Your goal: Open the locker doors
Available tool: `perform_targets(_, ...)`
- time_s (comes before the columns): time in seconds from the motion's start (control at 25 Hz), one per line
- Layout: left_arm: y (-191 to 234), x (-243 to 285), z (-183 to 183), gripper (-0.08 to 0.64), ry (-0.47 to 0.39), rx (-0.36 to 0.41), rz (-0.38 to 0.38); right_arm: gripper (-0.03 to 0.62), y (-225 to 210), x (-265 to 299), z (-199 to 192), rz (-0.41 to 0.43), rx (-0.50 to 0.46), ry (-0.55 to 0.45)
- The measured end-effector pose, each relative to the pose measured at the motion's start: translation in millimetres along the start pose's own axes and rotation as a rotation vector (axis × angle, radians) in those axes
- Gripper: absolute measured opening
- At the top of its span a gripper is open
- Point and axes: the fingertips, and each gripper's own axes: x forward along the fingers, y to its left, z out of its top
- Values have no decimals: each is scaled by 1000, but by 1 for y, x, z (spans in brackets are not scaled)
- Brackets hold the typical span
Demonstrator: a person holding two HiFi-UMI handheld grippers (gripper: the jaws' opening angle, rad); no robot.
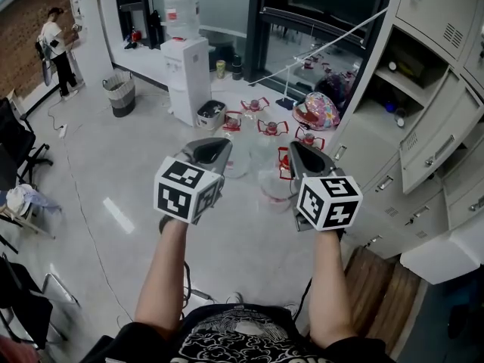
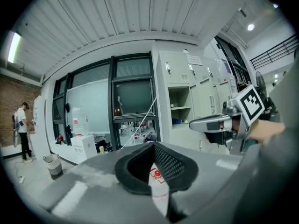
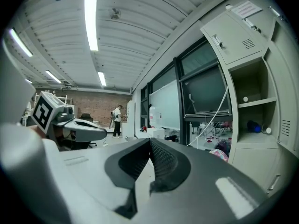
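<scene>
1. Landmark = lockers [image 1: 435,10], a grey bank running down the right edge of the head view. Everything below is placed vs. them.
2. Task thing: most locker doors are flat and closed. One open compartment [image 1: 401,74] sits in the upper rows w/ small items on its shelf. It also shows in the left gripper view [image 2: 180,104] and the right gripper view [image 3: 252,101]. Just below and beside it, a door w/ bar handle [image 1: 442,146] looks swung out from the bank.
3. R gripper [image 1: 296,148] is the nearer one to the lockers. It is held level out in front of them, apart from every door and handle. Own view [image 3: 149,141]: fingers pressed together at the tips, nothing between, only floor showing through the slit behind them.
4. L gripper [image 1: 214,148] is beside the R one, on its side away from the lockers, and touches nothing. Own view [image 2: 153,146]: fingers also meet at the tips and are empty. A jug on the floor shows through the gap behind them.
5. Each gripper shows in the other's view, marker cube up: the R gripper between the L camera and the lockers, the L gripper on the side away from the lockers.
6. Clear jugs w/ red handles [image 1: 261,127] lie on the floor off the lockers' far end, w/ a colourful bag [image 1: 318,110] closer to the bank.
7. Water dispenser [image 1: 187,74] and bin [image 1: 119,93] are well apart from the lockers, across the floor. A person [image 1: 57,48] stands farther still, by the brick wall.
</scene>
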Motion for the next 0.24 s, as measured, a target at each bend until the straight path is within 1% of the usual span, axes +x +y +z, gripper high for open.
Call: perform_targets(0.24, 3, -4, 1, 2, -12, 6, -1, 2, 8, 2, -2, 7, -1, 4)
